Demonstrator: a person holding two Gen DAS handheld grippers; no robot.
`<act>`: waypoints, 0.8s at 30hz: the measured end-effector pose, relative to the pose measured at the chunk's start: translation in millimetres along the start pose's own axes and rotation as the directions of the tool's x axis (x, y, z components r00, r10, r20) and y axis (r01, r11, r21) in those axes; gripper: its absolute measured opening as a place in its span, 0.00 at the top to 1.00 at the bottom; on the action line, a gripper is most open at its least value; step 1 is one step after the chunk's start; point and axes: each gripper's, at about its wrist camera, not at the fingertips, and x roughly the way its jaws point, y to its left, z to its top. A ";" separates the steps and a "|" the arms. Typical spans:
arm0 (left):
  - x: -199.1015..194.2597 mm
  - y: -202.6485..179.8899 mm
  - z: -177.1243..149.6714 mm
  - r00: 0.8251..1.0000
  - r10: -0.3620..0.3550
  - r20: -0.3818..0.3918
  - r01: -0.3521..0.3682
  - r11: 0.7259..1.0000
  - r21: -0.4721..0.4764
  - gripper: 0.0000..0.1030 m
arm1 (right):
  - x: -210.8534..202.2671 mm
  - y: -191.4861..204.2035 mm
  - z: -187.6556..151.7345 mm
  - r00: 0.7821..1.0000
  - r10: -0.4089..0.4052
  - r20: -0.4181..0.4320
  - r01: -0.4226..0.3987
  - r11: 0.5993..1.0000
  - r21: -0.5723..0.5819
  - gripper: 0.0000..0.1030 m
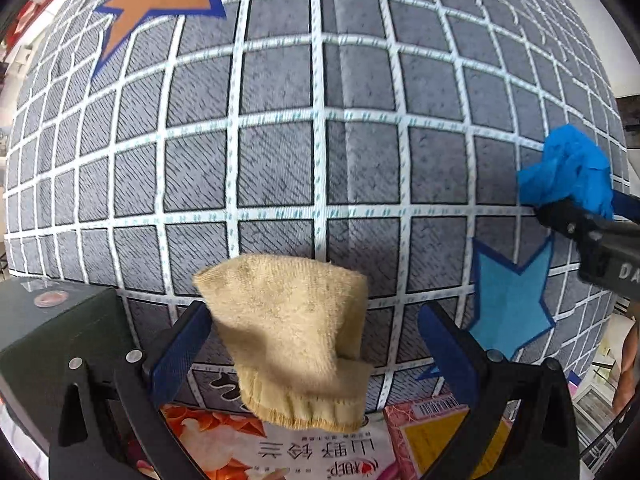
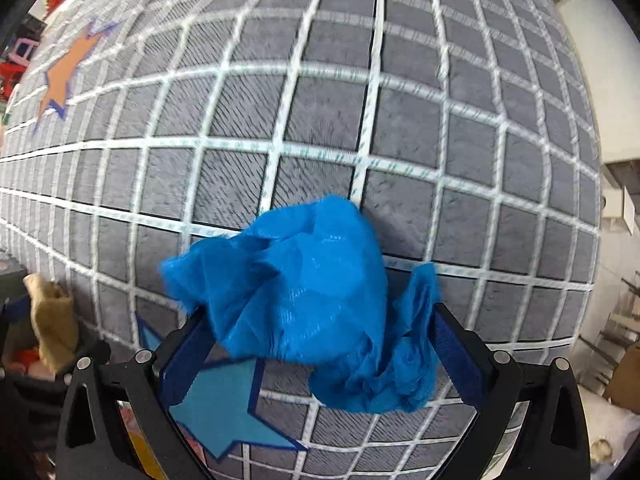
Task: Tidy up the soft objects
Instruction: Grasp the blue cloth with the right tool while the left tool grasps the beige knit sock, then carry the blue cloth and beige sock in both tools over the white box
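Holding a beige sock, the left gripper has its jaws spread wide; whether they clamp it cannot be told. Below lie a snack bag printed "山野铃兰" and a barcoded pink packet. The right gripper carries crumpled blue plastic above the grid cloth, its grip also unclear; "DA" shows on its body in the left view.

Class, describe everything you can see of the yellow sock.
The yellow sock is a short, fuzzy knit piece, pale yellow, with a ribbed cuff at its lower end. It looks soft and rumpled. It sits between the blue pads of the left gripper, over the grey checked cloth and printed packets. The right wrist view shows it small at the left edge.
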 end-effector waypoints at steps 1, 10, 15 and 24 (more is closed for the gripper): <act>6.5 6.5 -7.8 1.000 0.010 0.010 -0.010 1.000 0.005 0.00 | 0.3 -0.9 2.3 1.000 0.001 0.002 -0.001 1.000 0.015 0.00; -4.8 -17.1 0.8 0.999 0.013 0.049 -0.013 1.000 0.014 0.00 | 7.7 24.0 -0.4 0.999 -0.004 0.042 0.003 0.999 0.038 0.00; -18.8 -14.6 13.9 0.999 0.011 0.034 -0.012 1.000 0.012 0.07 | 1.0 44.1 -26.8 0.999 -0.015 0.037 0.013 0.999 0.039 0.07; -63.9 -32.6 24.7 0.988 -0.004 0.154 -0.018 0.990 0.140 0.80 | -39.1 36.4 -48.0 0.993 0.066 0.095 -0.074 0.993 0.086 0.68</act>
